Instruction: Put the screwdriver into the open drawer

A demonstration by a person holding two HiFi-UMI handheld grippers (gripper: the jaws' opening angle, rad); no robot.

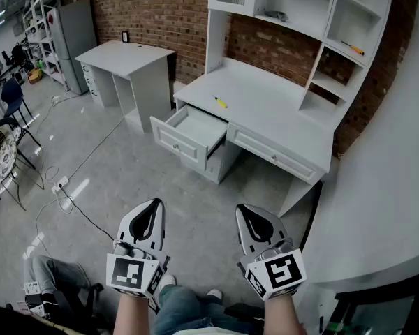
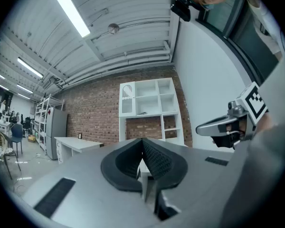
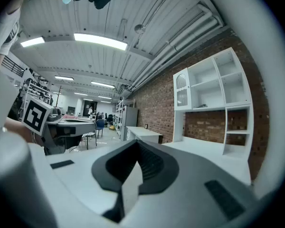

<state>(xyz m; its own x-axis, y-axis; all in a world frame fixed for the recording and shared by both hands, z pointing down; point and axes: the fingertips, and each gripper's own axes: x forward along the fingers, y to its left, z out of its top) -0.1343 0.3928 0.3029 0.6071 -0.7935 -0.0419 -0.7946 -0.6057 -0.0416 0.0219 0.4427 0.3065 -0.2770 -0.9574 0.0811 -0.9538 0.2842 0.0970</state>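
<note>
At the far side of the room, on the top of the white desk (image 1: 286, 121), the small yellow screwdriver (image 1: 221, 102) lies just behind the open drawer (image 1: 173, 139), which is pulled out at the left end of the desk. Near to the person, the left gripper (image 1: 149, 212) and the right gripper (image 1: 252, 216) are held level and side by side, well apart from the desk. Each one has its jaws pressed together with nothing between them. I judge that the task is at its very start, the approach. The next move calls for walking up to the desk, spreading the jaws of one gripper and bringing it down over the thin handle.
</note>
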